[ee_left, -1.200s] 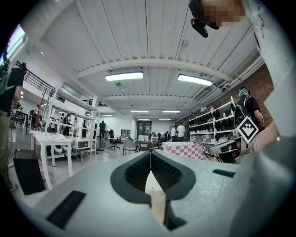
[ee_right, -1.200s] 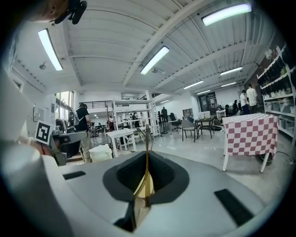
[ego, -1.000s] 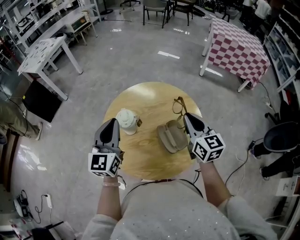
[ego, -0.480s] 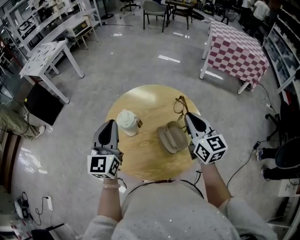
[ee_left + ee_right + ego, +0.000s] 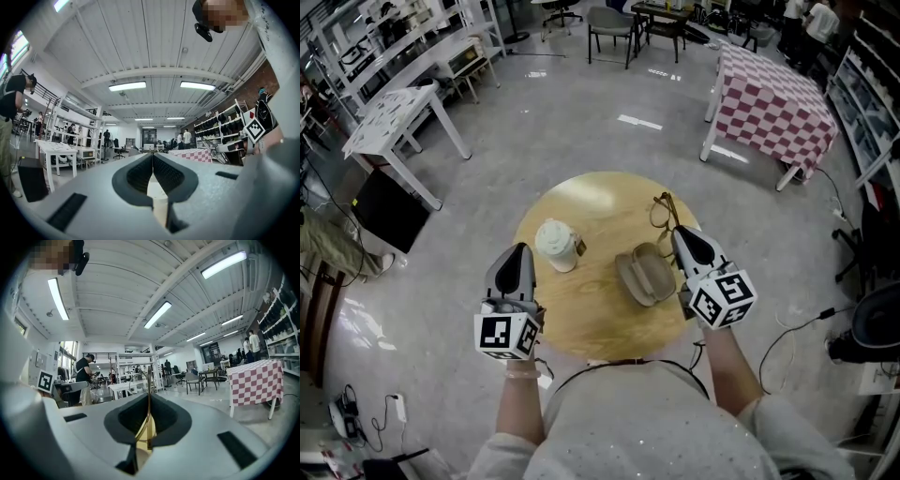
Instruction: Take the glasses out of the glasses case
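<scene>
An open beige glasses case (image 5: 645, 273) lies on the round wooden table (image 5: 591, 202), right of centre. The thin gold-framed glasses (image 5: 659, 212) are outside the case, just beyond it near the table's far right edge. My right gripper (image 5: 679, 232) is shut on one of their temple arms. In the right gripper view the gold wire of the glasses (image 5: 148, 394) runs up between the closed jaws of that gripper (image 5: 149, 401). My left gripper (image 5: 521, 247) hovers at the table's left side, shut and holding nothing. Its pads (image 5: 140, 171) meet.
A white lidded cup (image 5: 556, 244) stands on the table left of the case, close to the left gripper. Around the table are a red-checked table (image 5: 773, 98), white tables (image 5: 394, 103), a chair (image 5: 609, 19) and a black panel (image 5: 389, 208) on the floor.
Almost nothing: the head view has drifted slightly, and both grippers keep their places, the right one still holding the glasses.
</scene>
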`<action>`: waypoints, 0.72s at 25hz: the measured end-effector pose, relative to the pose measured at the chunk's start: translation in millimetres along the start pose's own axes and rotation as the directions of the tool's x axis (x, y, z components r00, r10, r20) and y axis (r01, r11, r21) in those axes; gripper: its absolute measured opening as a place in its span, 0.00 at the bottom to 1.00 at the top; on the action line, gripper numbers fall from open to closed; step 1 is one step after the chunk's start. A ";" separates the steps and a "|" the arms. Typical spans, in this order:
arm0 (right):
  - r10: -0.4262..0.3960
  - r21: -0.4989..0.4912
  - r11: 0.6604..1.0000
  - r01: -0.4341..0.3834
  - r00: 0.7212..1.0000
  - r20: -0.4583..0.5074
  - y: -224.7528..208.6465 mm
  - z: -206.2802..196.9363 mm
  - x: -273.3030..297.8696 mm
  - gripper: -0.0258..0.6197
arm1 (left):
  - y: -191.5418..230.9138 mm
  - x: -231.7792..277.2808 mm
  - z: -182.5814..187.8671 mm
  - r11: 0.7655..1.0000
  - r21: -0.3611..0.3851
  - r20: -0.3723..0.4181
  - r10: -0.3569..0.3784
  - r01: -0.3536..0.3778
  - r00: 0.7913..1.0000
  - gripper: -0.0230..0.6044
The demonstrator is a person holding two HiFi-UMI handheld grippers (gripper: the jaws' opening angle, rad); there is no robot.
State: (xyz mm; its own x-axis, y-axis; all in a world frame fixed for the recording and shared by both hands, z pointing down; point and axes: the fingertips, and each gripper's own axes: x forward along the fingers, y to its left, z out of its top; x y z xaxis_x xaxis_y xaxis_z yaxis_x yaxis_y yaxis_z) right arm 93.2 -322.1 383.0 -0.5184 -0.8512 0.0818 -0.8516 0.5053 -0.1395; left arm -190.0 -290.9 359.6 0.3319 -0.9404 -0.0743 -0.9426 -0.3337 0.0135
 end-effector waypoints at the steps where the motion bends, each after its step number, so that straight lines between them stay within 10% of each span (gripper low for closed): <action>1: 0.000 0.000 1.000 0.000 1.000 0.002 0.4 0.8 -1.1 0.07 | -0.1 -1.2 0.2 1.000 -0.001 0.000 0.001 -0.001 1.000 0.05; 18: -0.009 -0.001 1.000 0.009 1.000 0.020 0.2 1.9 -13.1 0.07 | -3.3 -8.5 -5.5 1.000 -0.005 -0.010 -0.001 0.001 1.000 0.05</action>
State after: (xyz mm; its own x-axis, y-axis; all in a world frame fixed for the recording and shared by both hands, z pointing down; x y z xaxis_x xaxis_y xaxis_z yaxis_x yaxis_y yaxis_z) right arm 99.9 -311.1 380.0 -0.5090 -0.8585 0.0628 -0.8563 0.4976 -0.1382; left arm -189.5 -282.1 365.6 0.3337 -0.9405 -0.0641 -0.9419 -0.3354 0.0188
